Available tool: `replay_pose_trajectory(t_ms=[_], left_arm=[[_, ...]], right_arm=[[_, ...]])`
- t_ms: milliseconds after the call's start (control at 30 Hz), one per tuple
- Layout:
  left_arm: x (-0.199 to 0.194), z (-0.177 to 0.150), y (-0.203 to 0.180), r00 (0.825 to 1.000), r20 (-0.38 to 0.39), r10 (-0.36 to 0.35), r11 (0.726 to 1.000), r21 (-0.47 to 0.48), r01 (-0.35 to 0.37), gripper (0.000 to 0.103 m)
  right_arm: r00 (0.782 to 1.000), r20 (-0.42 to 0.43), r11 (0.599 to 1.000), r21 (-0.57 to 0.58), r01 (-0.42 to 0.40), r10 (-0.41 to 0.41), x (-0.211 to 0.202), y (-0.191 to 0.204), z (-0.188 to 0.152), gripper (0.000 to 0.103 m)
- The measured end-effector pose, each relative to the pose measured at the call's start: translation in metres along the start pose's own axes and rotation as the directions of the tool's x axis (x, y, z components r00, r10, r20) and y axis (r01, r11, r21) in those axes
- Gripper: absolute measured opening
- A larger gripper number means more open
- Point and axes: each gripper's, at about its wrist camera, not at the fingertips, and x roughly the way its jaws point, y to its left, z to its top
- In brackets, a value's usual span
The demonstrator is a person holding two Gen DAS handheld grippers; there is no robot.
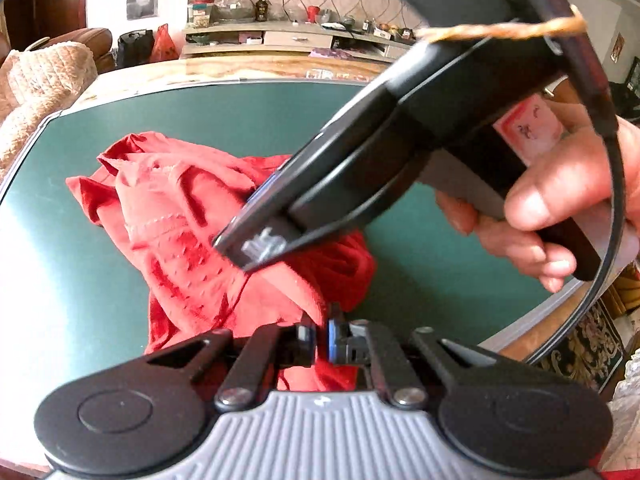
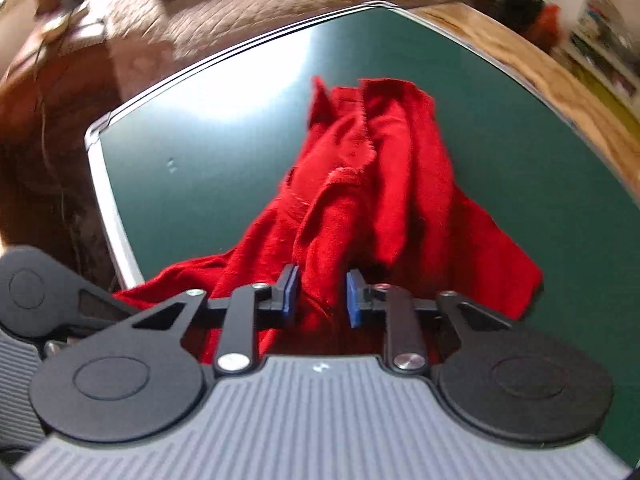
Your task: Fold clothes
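Observation:
A crumpled red garment (image 1: 192,224) lies bunched on the green table top (image 1: 248,120). My left gripper (image 1: 320,340) is shut on a fold of the garment at its near edge. My right gripper (image 2: 322,296) is partly open, its blue pads (image 2: 354,300) on either side of a ridge of the red garment (image 2: 384,184) without pinching it. The right gripper also shows in the left wrist view (image 1: 252,248), held by a hand (image 1: 560,208) above the garment's middle.
The table (image 2: 168,168) has a metal rim (image 2: 100,184) and a wooden border (image 2: 540,76). A beige quilted sofa (image 1: 44,80) stands to the left. A cabinet with small items (image 1: 288,32) is at the back.

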Motion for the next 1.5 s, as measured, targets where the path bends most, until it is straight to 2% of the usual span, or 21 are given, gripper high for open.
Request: replay_pose_trajectory(t_ms=[333, 467, 567, 600, 633, 733, 867, 1033, 1200, 1267, 1333, 1433, 1467, 1500], left_arm=[[-0.001, -0.009, 0.015, 0.999, -0.037, 0.005, 1.0, -0.011, -0.005, 0.008], [0.0, -0.01, 0.014, 0.999, -0.049, 0.004, 1.0, -0.008, -0.004, 0.008], [0.0, -0.009, 0.012, 0.999, -0.053, 0.005, 1.0, -0.001, -0.005, 0.008], [0.0, -0.009, 0.012, 0.999, -0.054, 0.005, 1.0, 0.001, -0.005, 0.008], [0.001, -0.009, 0.012, 0.998, -0.056, 0.006, 1.0, 0.003, -0.006, 0.008], [0.002, -0.008, 0.009, 0.998, -0.059, 0.011, 1.0, 0.016, -0.01, 0.008], [0.0, -0.009, 0.005, 0.998, -0.061, 0.011, 1.0, 0.027, -0.009, 0.008], [-0.002, -0.01, 0.003, 0.998, -0.065, 0.012, 0.999, 0.038, -0.009, 0.008], [-0.002, -0.009, 0.003, 0.998, -0.064, 0.009, 0.999, 0.046, -0.006, 0.008], [-0.002, -0.009, 0.003, 0.998, -0.063, 0.005, 0.999, 0.046, -0.003, 0.008], [-0.001, -0.008, 0.003, 0.998, -0.061, 0.002, 0.999, 0.044, 0.0, 0.008], [-0.003, -0.009, 0.005, 0.998, -0.058, 0.0, 0.999, 0.034, 0.002, 0.008], [-0.003, -0.009, 0.007, 0.998, -0.058, -0.001, 1.0, 0.031, 0.003, 0.008], [-0.003, -0.009, 0.008, 0.998, -0.058, -0.003, 1.0, 0.027, 0.004, 0.008]], right_arm=[[0.993, 0.093, 0.977, 0.204, 0.058, -0.078, -0.017, -0.048, -0.024, 0.025], [0.992, 0.065, 0.958, 0.275, 0.085, -0.107, -0.014, -0.07, -0.04, 0.025], [0.996, 0.044, 0.943, 0.329, 0.058, -0.077, -0.01, -0.081, -0.049, 0.026], [0.997, 0.052, 0.934, 0.354, 0.043, -0.065, -0.011, -0.085, -0.051, 0.03], [0.997, 0.061, 0.925, 0.379, 0.027, -0.054, -0.012, -0.089, -0.053, 0.039], [0.991, 0.135, 0.894, 0.442, -0.065, 0.005, -0.022, -0.096, -0.049, 0.049], [0.988, 0.156, 0.916, 0.395, -0.067, 0.005, -0.021, -0.081, -0.03, 0.052], [0.993, 0.119, 0.934, 0.357, -0.025, -0.019, -0.003, -0.059, -0.012, 0.053], [0.992, 0.119, 0.91, 0.415, -0.011, -0.042, -0.015, -0.057, -0.009, 0.053], [0.993, 0.086, 0.916, 0.4, 0.038, -0.078, -0.011, -0.054, -0.007, 0.053], [0.995, 0.06, 0.918, 0.394, 0.046, -0.075, -0.002, -0.053, -0.006, 0.053], [0.996, 0.067, 0.921, 0.389, 0.029, -0.059, 0.003, -0.05, -0.01, 0.053], [0.995, 0.079, 0.925, 0.378, 0.023, -0.056, 0.003, -0.049, -0.011, 0.052], [0.994, 0.09, 0.93, 0.367, 0.017, -0.053, 0.003, -0.047, -0.012, 0.031]])
